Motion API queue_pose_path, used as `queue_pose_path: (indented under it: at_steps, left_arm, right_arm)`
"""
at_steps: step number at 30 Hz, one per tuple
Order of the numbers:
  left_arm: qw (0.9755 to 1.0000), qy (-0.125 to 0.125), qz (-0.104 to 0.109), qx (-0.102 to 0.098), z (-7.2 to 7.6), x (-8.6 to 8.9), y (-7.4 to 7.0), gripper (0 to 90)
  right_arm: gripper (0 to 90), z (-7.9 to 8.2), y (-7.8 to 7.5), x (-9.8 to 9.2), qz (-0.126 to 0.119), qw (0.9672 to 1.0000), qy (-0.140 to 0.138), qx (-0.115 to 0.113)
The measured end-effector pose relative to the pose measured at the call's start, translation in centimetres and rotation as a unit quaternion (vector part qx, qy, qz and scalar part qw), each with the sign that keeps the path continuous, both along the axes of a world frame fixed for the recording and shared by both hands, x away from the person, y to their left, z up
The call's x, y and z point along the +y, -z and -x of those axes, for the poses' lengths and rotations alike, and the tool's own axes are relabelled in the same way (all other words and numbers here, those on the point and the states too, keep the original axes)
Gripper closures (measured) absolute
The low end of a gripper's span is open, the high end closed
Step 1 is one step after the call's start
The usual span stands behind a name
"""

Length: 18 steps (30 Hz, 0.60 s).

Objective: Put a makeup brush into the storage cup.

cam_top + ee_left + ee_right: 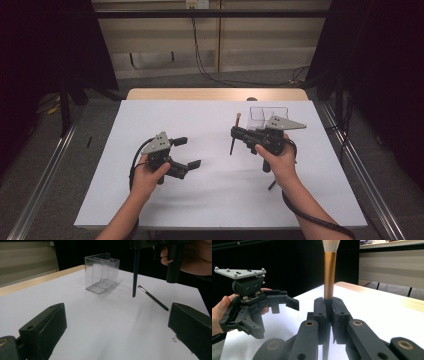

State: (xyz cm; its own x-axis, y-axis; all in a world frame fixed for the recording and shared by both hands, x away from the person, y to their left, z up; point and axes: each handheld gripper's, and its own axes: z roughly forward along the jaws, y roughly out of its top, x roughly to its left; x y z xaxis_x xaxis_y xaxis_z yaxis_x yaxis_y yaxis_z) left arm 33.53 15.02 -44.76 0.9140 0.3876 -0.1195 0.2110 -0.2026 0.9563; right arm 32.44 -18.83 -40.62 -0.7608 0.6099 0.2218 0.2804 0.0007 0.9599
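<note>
The right gripper (pixel 237 134) is clamping a makeup brush (pixel 329 270) upright, gold ferrule and pale bristles rising above the closed jaws, its dark handle hanging just above the white table (pixel 215 200). Just behind it a clear plastic organizer (pixel 102 272) is standing; a thin brush (pixel 153 297) is lying nearby. The left gripper (pixel 188 152), jaws spread wide and holding nothing, is hovering well apart.
</note>
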Motion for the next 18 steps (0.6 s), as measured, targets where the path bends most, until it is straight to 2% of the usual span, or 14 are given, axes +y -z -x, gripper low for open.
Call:
queue_pose_path:
  at_steps: [18]
  left_arm:
    - [0.9998, -0.014, -0.013, -0.004, 0.7, 2.9, 0.1, 1.9]
  right_arm:
    - [83.7, -0.2, -0.2, 0.0, -0.001, 1.0, 0.003, -0.003]
